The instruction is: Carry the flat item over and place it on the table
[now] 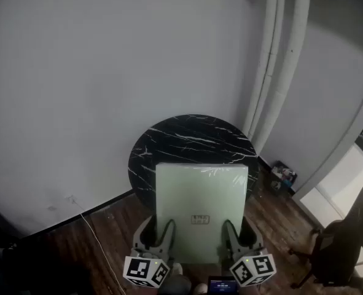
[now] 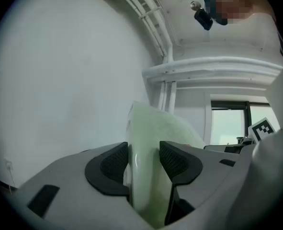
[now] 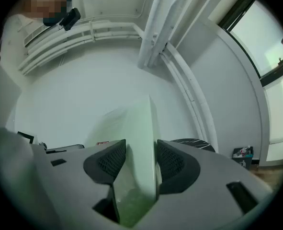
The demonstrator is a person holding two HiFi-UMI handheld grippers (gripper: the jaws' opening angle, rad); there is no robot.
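Nearest the head camera, two marker cubes, left (image 1: pixel 145 271) and right (image 1: pixel 253 269), sit at the rear of the tools. Just ahead of them, the left tongs (image 1: pixel 163 231) and the right tongs (image 1: pixel 231 231) each grip the near edge of the flat item (image 1: pixel 201 195), a pale green panel, one toward each near corner. This two-point hold likely keeps the wide panel level and prevents sagging or twisting during carriage. In the left gripper view, the left tongs (image 2: pixel 143 159) are clenched on the panel (image 2: pixel 153 128), with a ribbed pad against each face. In the right gripper view, the right tongs (image 3: pixel 140 159) are likewise clenched on the panel (image 3: pixel 136 123). Ahead of both tongs, the panel extends over the round black marbled surface (image 1: pixel 187 134); whether its far edge already rests there cannot be determined. Judged status: the item is positioned over the surface and release is not yet performed. Beyond the surface stands a plain wall (image 1: pixel 107 72).
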